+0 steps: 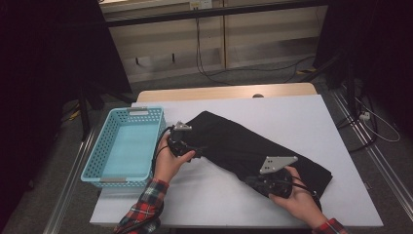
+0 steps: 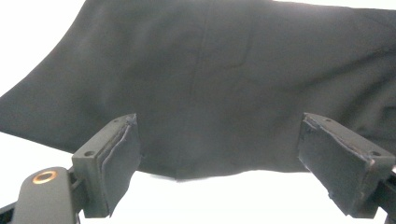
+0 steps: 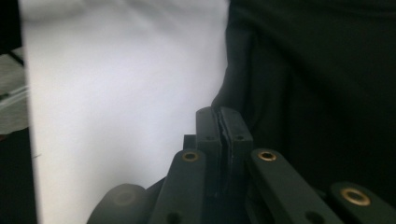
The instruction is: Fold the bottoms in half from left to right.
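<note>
A long black cloth [image 1: 243,146] lies slantwise on the white table [image 1: 292,112]. My left gripper [image 1: 198,150] rests at the cloth's near left edge. In the left gripper view its jaws [image 2: 219,140] stand wide open, with the cloth's hem [image 2: 224,70] just beyond and between the pads, untouched. My right gripper [image 1: 251,181] is at the cloth's near right end. In the right gripper view its pads [image 3: 224,116] are pressed together at the cloth's edge [image 3: 317,93], which bunches up at the tips.
A light blue plastic basket [image 1: 92,163] stands on the table's left side, close to my left hand. Bare white tabletop lies in front of the cloth and at the far right. Cables run over the floor behind the table.
</note>
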Demonstrator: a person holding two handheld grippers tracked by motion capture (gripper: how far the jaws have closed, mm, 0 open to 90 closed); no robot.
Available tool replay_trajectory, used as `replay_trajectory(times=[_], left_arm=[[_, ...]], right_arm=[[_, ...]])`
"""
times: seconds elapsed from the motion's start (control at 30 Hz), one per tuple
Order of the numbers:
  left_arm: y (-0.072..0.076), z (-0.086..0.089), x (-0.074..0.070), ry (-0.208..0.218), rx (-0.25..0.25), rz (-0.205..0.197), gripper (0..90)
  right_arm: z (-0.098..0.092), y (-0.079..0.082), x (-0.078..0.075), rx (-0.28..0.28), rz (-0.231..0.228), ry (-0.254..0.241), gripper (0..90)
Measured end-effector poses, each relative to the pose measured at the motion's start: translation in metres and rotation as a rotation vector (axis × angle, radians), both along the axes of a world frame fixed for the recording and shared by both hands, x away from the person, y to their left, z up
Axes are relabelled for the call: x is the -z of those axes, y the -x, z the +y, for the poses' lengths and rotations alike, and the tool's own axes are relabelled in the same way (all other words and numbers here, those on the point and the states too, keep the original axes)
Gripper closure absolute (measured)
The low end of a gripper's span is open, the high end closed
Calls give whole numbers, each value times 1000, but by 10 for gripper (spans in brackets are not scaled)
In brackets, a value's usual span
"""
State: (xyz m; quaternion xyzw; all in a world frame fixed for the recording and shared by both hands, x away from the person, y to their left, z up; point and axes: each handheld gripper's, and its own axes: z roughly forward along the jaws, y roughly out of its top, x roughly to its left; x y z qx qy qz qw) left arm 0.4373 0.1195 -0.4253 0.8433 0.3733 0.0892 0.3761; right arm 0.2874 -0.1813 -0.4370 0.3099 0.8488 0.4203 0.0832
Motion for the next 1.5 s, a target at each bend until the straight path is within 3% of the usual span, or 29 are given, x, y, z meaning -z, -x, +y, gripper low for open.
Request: replay_trajectory(times=[0.07,0.13,0.27,0.33,0.4,0.47,0.67,0.73,0.87,1.0,1.13,1.3,1.4,1.43,1.5], left_arm=[[0,-1,0,-3,2,-2,140],[0,-2,0,6,0,2,141],[0,-5,0,2,10,0,141],[0,-6,0,3,9,2,141],[0,-6,1,2,11,3,141],[0,-6,0,-2,18,0,141],[0,-7,-1,4,20,4,141],[-1,-7,-1,5,19,4,141],[-2,-6,0,-1,20,-1,141],[-2,-7,0,5,18,3,141],[-2,-8,0,-2,28,6,141],[-3,-10,1,3,24,7,141],[-3,-10,2,-3,26,6,141],[-3,-9,2,-3,26,7,142],[-4,-9,1,-4,19,-3,142]], right_arm=[[3,4,3,-22,11,7,875],[9,8,6,-51,4,44,875],[15,10,4,-76,-7,36,863],[15,10,5,-54,-22,51,769],[12,8,7,-46,6,50,679],[5,8,5,-16,3,35,588],[-37,-4,-10,119,-28,-19,548],[-60,-12,-12,196,-31,-30,555],[-94,-21,-9,348,-44,30,619],[-113,-26,-2,434,-56,91,668],[-117,-33,4,449,-30,113,705],[-113,-44,13,467,-11,178,731],[-113,-49,15,456,-15,162,789],[-113,-50,15,454,-17,161,875],[-113,-52,14,440,-4,168,900]])
